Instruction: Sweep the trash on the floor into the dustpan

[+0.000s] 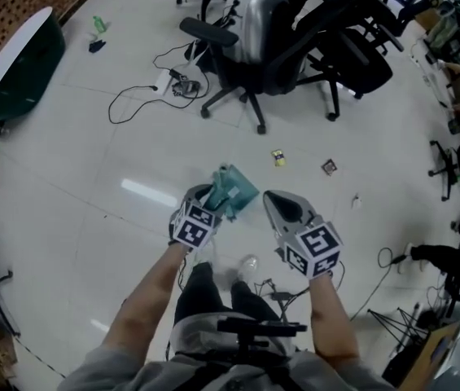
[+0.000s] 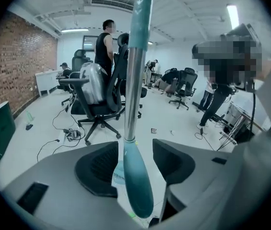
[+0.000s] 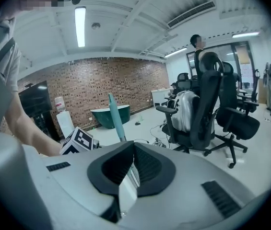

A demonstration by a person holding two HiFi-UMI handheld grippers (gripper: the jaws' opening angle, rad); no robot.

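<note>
While the left gripper [image 1: 212, 200] stands wide around a teal handle [image 2: 136, 176], the right gripper [image 1: 277, 202] is closed.
Trash [image 1: 278, 158] lies on the floor [image 1: 91, 186] just beyond the teal dustpan [image 1: 242, 187], apart from it.

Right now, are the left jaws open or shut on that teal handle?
Open: both pads stand clear of the handle between them.

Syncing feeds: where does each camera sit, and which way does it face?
Head view: on the head, looking down at floor; shows forearms, left gripper, right gripper.
Left gripper view: on that gripper, facing chairs; open jaws flank a handle.
Right gripper view: on that gripper, facing brick wall; jaws shut.
Gripper views share the handle.
</note>
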